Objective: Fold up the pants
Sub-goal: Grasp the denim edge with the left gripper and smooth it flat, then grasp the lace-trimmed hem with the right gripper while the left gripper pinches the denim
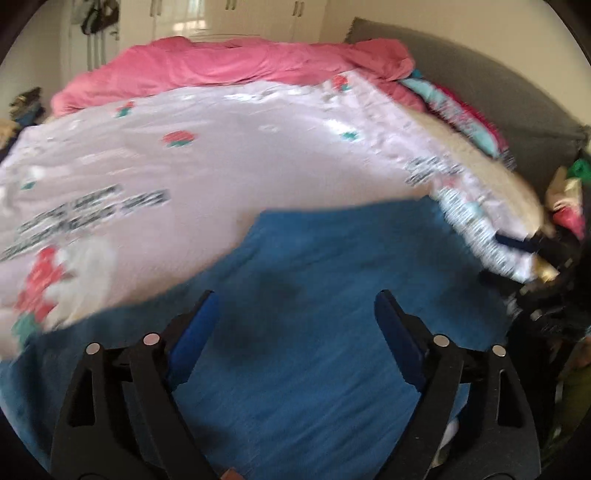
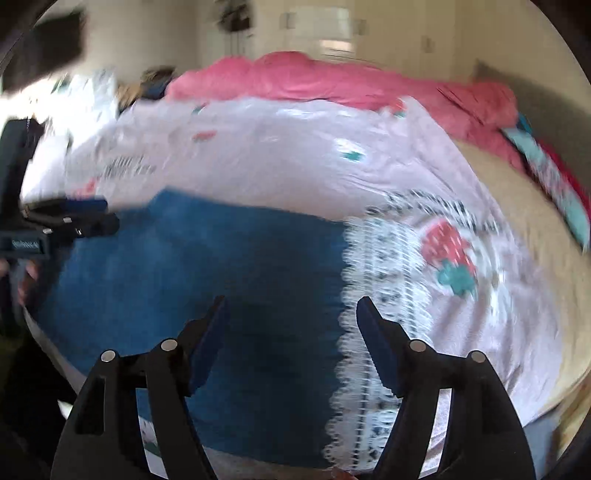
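- The pants [image 1: 314, 314], blue, lie spread flat on the near part of the bed, on top of a pale pink sheet [image 1: 221, 155] printed with strawberries and dark lettering.
- The left gripper [image 1: 295, 328] hangs above the pants with its two blue-padded fingers wide apart and nothing between them.
- The right gripper [image 2: 291, 332] is also spread apart and empty, over the right edge of the pants where they meet the sheet's white lace border [image 2: 373, 280].
- In the right wrist view the left gripper shows at the far left, over the pants' far left corner; its state there is too blurred to tell.
- A pink duvet [image 1: 236, 62] is bunched along the far side of the bed.
- A grey headboard [image 1: 498, 85] rises at the right, with teal and red cloth [image 1: 458, 110] piled beside it.
- Pale cupboards [image 1: 258, 14] line the back wall.
- Both views are motion-blurred.
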### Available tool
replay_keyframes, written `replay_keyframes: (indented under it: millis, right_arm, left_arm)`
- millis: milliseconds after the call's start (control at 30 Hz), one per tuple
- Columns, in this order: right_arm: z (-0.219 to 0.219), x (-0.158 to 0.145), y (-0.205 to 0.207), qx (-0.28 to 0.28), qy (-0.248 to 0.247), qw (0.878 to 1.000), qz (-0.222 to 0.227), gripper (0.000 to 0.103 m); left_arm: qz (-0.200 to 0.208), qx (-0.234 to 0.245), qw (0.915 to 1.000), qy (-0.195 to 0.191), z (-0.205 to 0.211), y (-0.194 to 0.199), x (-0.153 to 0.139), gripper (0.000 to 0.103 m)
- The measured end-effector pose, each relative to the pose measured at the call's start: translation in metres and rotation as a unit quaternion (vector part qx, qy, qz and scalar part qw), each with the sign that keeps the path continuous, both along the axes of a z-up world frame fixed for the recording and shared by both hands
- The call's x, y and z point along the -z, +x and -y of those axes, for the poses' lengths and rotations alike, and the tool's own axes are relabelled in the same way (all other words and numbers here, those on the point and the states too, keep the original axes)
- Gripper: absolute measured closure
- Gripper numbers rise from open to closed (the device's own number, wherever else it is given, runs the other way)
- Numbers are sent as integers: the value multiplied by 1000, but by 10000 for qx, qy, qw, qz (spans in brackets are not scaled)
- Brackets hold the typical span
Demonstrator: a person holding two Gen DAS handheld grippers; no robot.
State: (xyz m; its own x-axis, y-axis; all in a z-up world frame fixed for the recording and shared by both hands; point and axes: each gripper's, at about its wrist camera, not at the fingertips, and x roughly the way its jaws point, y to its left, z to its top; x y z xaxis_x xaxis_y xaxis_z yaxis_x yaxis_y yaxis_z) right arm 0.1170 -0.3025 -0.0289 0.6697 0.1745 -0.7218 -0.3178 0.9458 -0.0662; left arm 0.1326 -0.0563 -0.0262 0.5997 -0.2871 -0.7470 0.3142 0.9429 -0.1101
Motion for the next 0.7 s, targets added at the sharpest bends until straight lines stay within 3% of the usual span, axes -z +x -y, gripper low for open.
replay_keyframes:
  millis: [67,167,233,300,467,533,633,700]
  right_arm:
    - [-12,1,-1,-189,-43,9998,-21,30]
    - [-6,20,11,85,-169,9980,-601,30]
    - [11,31,18,481,-306,9930,-1036,30]
    - [19,30,14,594,-473,9917,-1036,30]
    - [26,33,11,557,-387,9917,-1095,30]
    - [30,26,6,541,-157,9935,-988,30]
    - [52,5,-16,639,671,9936,-647,28]
    - [73,-6,-33,840,947,9906,-520,26]
  left_arm:
    - [-25,-383,9983,444,-17,-7,6,19]
    - [-118,-821,9927,872,-40,-15,17,19]
    - [-106,-815,9936,774,-56,-20,23,18]
    - [-116,-765,9952,598,-65,-21,29,17]
    - [-29,-776,9936,815,-56,-18,32,15]
    - [-13,-805,9939,757,-56,-23,25,15]
    - [202,-802,9947,610,-53,-44,6,14]
    - [242,-774,9954,501,-52,-51,-4,12]
